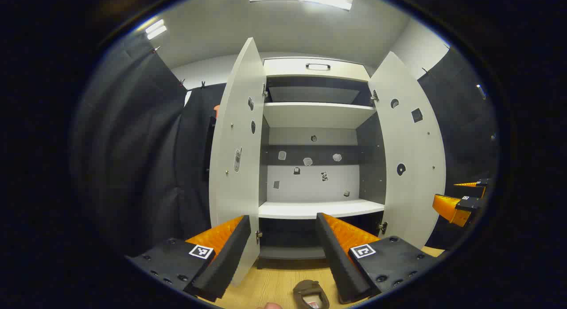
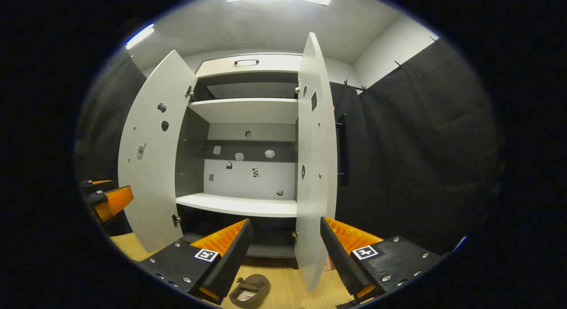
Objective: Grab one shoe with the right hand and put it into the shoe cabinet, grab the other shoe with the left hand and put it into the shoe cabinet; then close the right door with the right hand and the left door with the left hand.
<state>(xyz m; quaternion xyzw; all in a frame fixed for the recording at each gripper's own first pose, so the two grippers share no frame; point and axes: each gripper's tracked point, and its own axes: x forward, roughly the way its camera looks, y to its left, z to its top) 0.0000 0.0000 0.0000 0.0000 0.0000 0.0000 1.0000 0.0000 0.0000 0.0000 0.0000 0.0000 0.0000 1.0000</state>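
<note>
Brown shoe (image 1: pixel 311 295) half cut off below.

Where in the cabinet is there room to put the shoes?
The white middle shelf is bare between the open left door and right door. The upper shelf is bare too. The dark bottom compartment looks free. On the wooden floor, a brown shoe lies in front.

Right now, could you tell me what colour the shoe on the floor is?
Brown, the low shoe on the pale wooden floor; clearest in the right gripper view.
</note>
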